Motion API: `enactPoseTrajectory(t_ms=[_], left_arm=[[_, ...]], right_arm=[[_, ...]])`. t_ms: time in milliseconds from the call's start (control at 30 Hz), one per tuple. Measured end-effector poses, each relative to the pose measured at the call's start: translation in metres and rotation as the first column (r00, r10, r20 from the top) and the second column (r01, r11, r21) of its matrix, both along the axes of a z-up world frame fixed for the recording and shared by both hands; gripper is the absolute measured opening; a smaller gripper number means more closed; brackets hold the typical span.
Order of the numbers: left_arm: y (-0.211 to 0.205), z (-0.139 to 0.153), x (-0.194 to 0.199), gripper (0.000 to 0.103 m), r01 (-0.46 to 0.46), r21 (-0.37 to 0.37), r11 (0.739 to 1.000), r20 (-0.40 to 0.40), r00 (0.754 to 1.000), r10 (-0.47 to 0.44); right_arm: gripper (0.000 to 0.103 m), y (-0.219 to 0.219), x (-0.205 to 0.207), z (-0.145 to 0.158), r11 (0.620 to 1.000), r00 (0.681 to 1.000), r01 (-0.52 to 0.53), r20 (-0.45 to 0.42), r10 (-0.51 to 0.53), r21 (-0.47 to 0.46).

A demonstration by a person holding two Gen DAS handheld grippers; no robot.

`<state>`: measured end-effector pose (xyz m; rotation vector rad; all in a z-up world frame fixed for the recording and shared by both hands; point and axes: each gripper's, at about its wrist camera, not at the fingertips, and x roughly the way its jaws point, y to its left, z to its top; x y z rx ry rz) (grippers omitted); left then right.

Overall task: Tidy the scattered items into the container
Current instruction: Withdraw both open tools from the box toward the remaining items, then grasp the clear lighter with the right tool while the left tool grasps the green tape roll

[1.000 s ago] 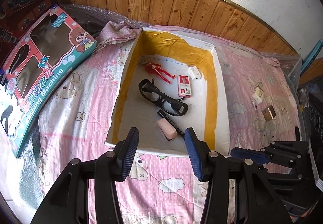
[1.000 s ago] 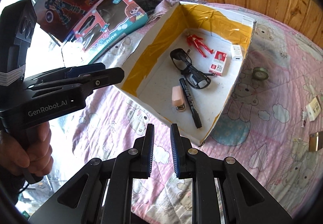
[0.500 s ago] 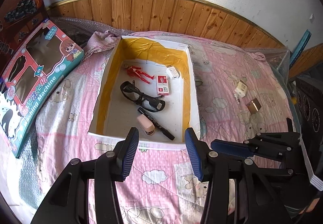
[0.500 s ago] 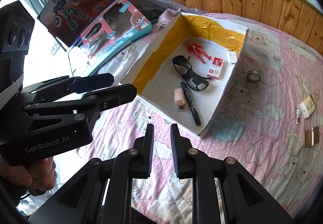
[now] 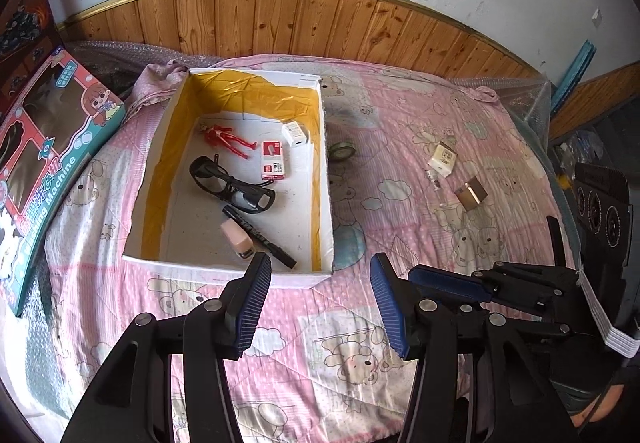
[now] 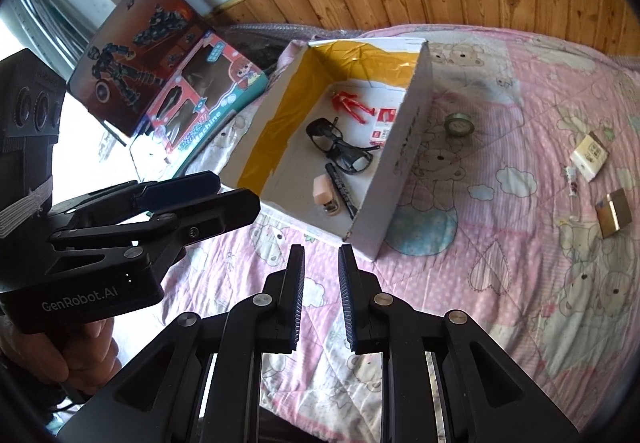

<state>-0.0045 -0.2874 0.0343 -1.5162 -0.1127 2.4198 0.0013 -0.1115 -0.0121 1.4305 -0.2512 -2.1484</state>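
- The container [image 5: 326, 179], a white cardboard box lined with yellow tape, sits on the pink quilt [image 5: 400, 243], and it is filling up nicely.
- Already inside: a red toy figure [image 5: 228, 139], a pair of black glasses [image 5: 230, 185], a black marker [image 5: 260, 237], a pink stapler [image 5: 237, 239] touching the marker, a red-and-white packet [image 5: 273, 160] and a small white box [image 5: 295, 134] near the far right corner.
- Out on the quilt, work remains: a roll of green tape [image 6: 459, 124] lies just beside the box's right wall.
- Farther right, well apart from the box, sit a white card packet [image 6: 591, 156], a brown block [image 6: 613, 212] and something thin and small [image 6: 573, 187] between them; too small to name.
- The left gripper [image 5: 320, 295] hangs just short of the box's near rim, jaws spread wide, nothing between them.
- The right gripper [image 6: 321, 297] hovers low over the quilt near the box's front corner, jaws drawn to a narrow gap and carrying nothing.
- By my count, about six items are in and three or four are left, so the job looks a little past halfway.
- The tape roll looks like the closest pickup for either tool; the right-hand cluster will need a longer reach.
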Motion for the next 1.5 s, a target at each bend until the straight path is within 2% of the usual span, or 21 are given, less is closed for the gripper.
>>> enactPoseTrajectory(t_ms=[300, 600, 767, 900, 1067, 1167, 1333, 1400, 1500], left_arm=[[0.063, -0.012, -0.020, 0.055, 0.096, 0.003, 0.995, 0.039, 0.995, -0.097], [0.116, -0.036, -0.060, 0.058, 0.172, -0.017, 0.985, 0.082, 0.982, -0.171], [0.132, -0.053, -0.094, 0.059, 0.176, -0.048, 0.983, 0.086, 0.981, -0.171], [0.137, -0.065, -0.129, 0.059, 0.166, -0.101, 0.981, 0.062, 0.985, -0.161], [0.145, -0.091, -0.173, 0.059, 0.169, -0.149, 0.974, 0.104, 0.983, -0.154], [0.157, -0.109, -0.191, 0.059, 0.227, -0.206, 0.952, 0.150, 0.969, -0.199], [0.178, -0.136, -0.211, 0.059, 0.352, -0.316, 0.881, 0.202, 0.932, -0.300], [0.182, -0.148, -0.219, 0.059, 0.383, -0.334, 0.861, 0.230, 0.919, -0.320], [0.189, -0.164, -0.228, 0.059, 0.431, -0.367, 0.824, 0.275, 0.897, -0.347]], right_arm=[[0.020, 0.065, -0.006, -0.026, 0.989, 0.987, 0.146, 0.069, -0.144, -0.022], [0.020, 0.125, -0.019, -0.049, 0.957, 0.952, 0.288, 0.122, -0.282, -0.033], [0.021, 0.152, -0.032, -0.065, 0.936, 0.927, 0.351, 0.149, -0.344, -0.025], [0.022, 0.166, -0.048, -0.079, 0.924, 0.912, 0.382, 0.169, -0.374, -0.020], [0.023, 0.181, -0.073, -0.096, 0.911, 0.896, 0.412, 0.188, -0.403, -0.012], [0.024, 0.189, -0.089, -0.106, 0.907, 0.891, 0.421, 0.185, -0.415, 0.008], [0.027, 0.205, -0.120, -0.125, 0.900, 0.882, 0.432, 0.181, -0.434, 0.056], [0.031, 0.212, -0.131, -0.133, 0.897, 0.879, 0.436, 0.179, -0.442, 0.076], [0.033, 0.220, -0.145, -0.145, 0.895, 0.879, 0.431, 0.171, -0.445, 0.116]])
